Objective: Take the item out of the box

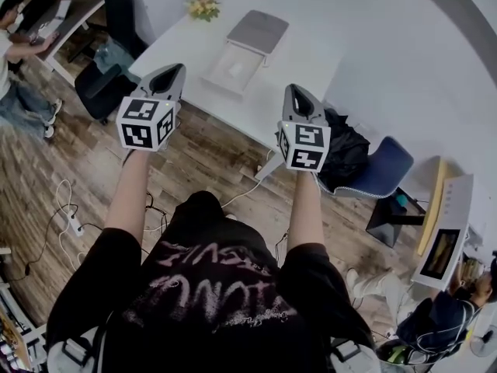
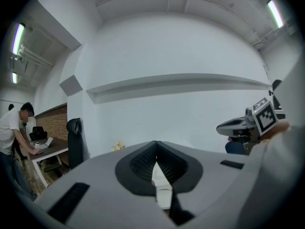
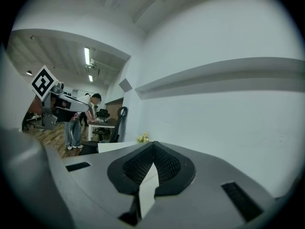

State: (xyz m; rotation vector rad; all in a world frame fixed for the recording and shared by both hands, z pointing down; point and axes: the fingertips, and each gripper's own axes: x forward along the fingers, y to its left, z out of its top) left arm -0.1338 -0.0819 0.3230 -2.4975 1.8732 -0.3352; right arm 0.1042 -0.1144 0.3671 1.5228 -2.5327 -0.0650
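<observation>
An open white box (image 1: 234, 67) lies on the white table (image 1: 311, 57), its grey lid (image 1: 258, 31) folded back on the far side. What lies inside is pale and too small to make out. My left gripper (image 1: 172, 70) is held in the air short of the table's near edge, shut and empty. My right gripper (image 1: 296, 90) is level with it to the right, also shut and empty. Both point toward the table. In the left gripper view the jaws (image 2: 156, 151) meet at the tips; the right gripper's jaws (image 3: 152, 151) do the same.
Yellow flowers (image 1: 203, 6) stand at the table's far left corner. A black office chair (image 1: 105, 84) is left of the table. A black bag (image 1: 345, 150) sits on a blue chair (image 1: 388, 169) at the right. Cables (image 1: 70, 216) lie on the wooden floor. A person (image 1: 12, 45) works at a desk, far left.
</observation>
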